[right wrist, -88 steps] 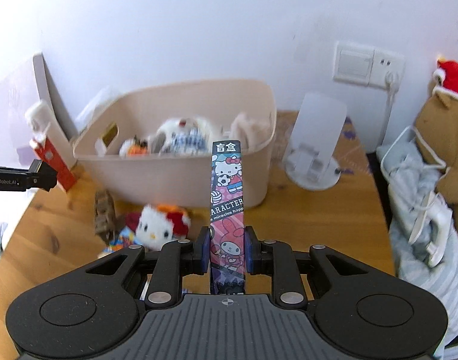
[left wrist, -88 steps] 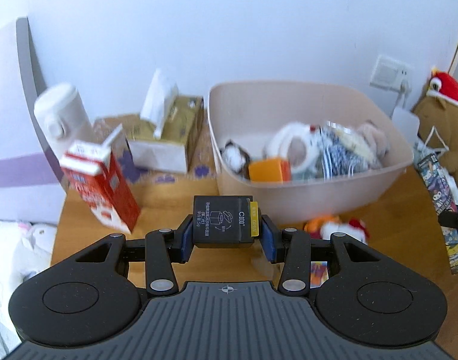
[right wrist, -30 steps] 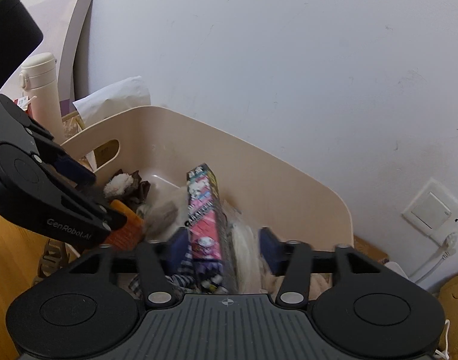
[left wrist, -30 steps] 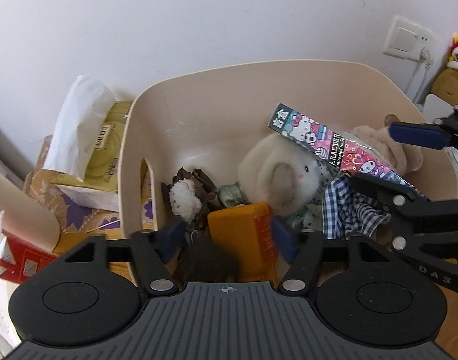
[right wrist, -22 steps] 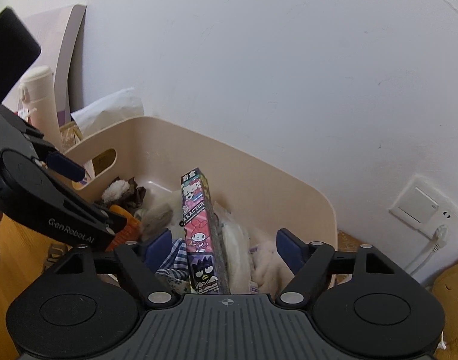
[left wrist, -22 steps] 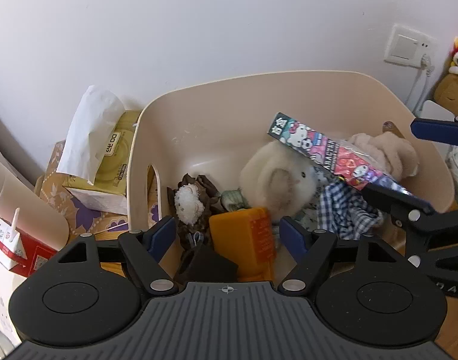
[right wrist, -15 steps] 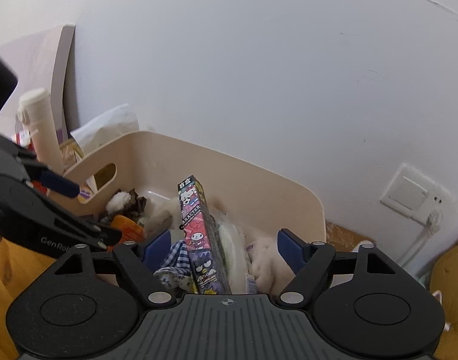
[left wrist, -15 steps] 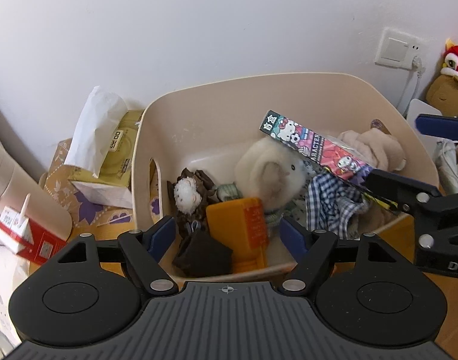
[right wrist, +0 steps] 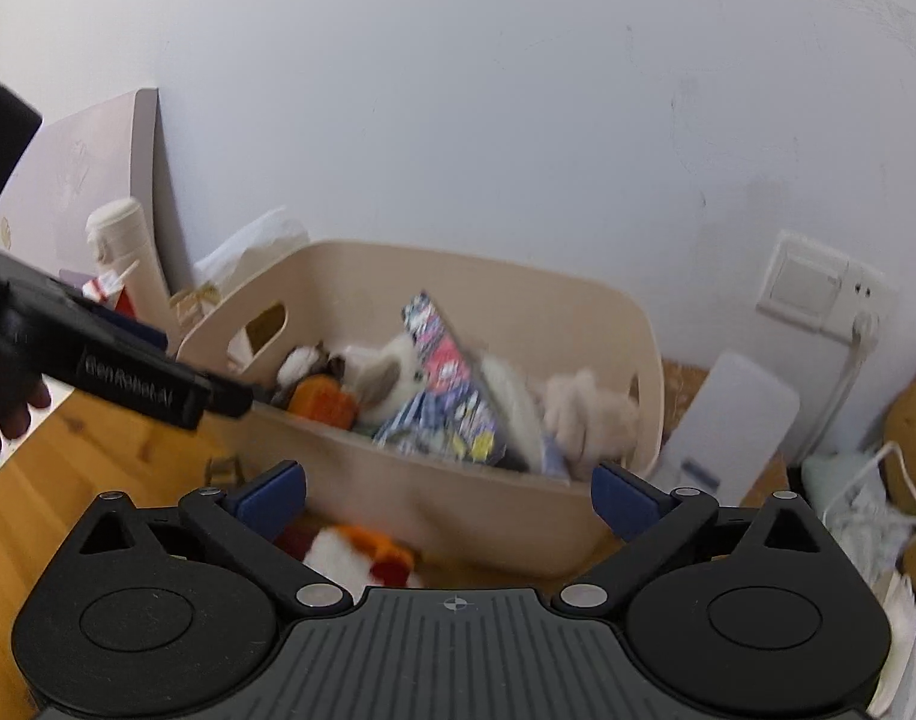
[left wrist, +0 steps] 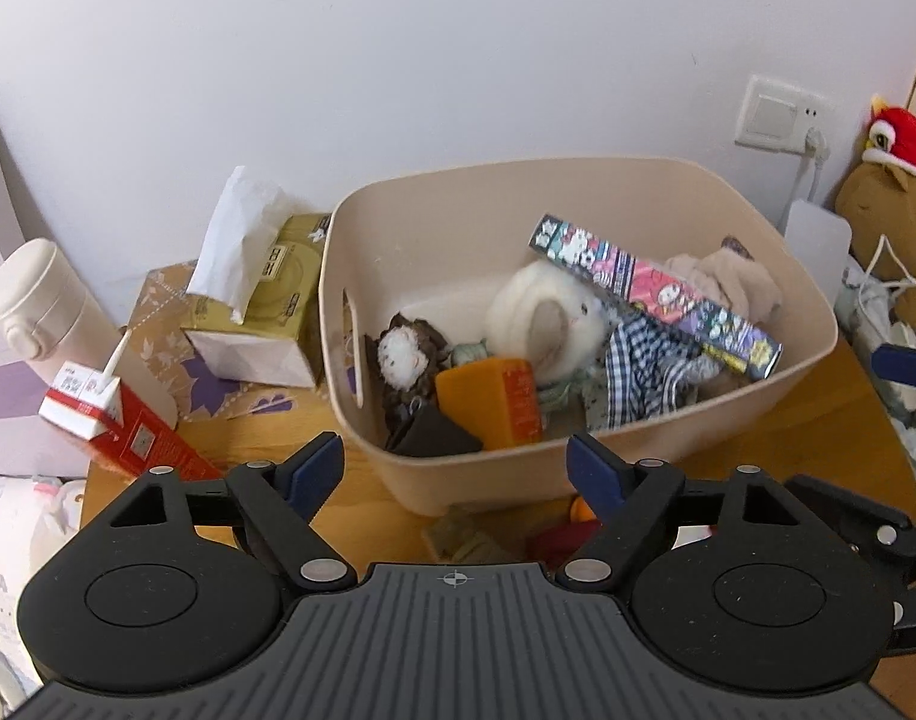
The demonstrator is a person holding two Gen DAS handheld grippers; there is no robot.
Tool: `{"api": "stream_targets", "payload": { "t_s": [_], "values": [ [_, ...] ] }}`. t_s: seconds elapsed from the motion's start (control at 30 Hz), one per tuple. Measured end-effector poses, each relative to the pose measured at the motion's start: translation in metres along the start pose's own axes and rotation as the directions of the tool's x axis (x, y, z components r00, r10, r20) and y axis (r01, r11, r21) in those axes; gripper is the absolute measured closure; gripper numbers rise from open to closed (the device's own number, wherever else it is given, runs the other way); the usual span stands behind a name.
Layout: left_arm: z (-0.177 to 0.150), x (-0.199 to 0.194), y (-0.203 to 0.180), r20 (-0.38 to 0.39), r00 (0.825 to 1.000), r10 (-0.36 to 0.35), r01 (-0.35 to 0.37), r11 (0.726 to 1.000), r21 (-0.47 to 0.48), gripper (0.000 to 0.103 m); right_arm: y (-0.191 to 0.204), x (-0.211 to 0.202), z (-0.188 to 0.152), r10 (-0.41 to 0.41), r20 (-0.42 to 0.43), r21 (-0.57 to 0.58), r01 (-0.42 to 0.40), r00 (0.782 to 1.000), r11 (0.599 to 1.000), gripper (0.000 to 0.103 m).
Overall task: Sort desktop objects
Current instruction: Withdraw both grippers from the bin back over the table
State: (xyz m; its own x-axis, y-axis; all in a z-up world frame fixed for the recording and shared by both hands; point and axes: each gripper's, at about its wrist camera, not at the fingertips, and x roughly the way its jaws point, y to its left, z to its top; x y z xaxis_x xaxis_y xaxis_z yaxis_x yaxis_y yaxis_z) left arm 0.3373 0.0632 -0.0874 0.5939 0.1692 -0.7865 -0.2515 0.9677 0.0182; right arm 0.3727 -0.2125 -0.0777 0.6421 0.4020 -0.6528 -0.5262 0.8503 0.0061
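Left wrist view: the left gripper (left wrist: 455, 471) stands wide apart and empty, its jaws having just been opening with nothing between them. The black box (left wrist: 434, 435) it carried a few seconds ago now lies in the bin (left wrist: 577, 480) straight ahead, at the near wall beside one orange block (left wrist: 490, 402). The right gripper (right wrist: 449, 495) is likewise released and empty, its jaws having just spread; the cartoon carton (left wrist: 655, 294) it held now leans across the pile ahead and right of the left tool, one end propped on the far right rim. Both tools have drawn back from over the bin toward its near side.

I judge that both drops are finished and both hands are free for the next pick.

Inside the bin I count one carton, one black box, one orange block, one white plush (left wrist: 547, 318), one small fluffy charm (left wrist: 401, 354), one checked cloth (left wrist: 649, 375) and one beige plush (left wrist: 733, 288). Still on the desk, just under the left jaws, sit one red-and-white toy (right wrist: 350, 555) and one small brownish item (left wrist: 463, 537), blurred. Left of the left tool stand one tissue box (left wrist: 266, 312), one milk carton (left wrist: 116, 420) and one flask (left wrist: 44, 306).
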Motion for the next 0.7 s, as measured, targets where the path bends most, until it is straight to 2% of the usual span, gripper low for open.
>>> {"api": "stream_targets", "payload": {
  "t_s": [0.43,0.7],
  "values": [
    [-0.036,0.022,-0.007,-0.124,0.992,-0.008,0.007,1.000,-0.011,0.020,0.008,-0.001,-0.057,-0.009,-0.097,0.077,0.017,0.995,0.997,0.000],
    [-0.049,0.035,-0.016,-0.107,0.994,0.023,-0.027,0.999,-0.039,0.020,0.016,0.009,-0.084,0.021,-0.180,0.138,0.004,0.984,0.990,0.000]
  ]
}}
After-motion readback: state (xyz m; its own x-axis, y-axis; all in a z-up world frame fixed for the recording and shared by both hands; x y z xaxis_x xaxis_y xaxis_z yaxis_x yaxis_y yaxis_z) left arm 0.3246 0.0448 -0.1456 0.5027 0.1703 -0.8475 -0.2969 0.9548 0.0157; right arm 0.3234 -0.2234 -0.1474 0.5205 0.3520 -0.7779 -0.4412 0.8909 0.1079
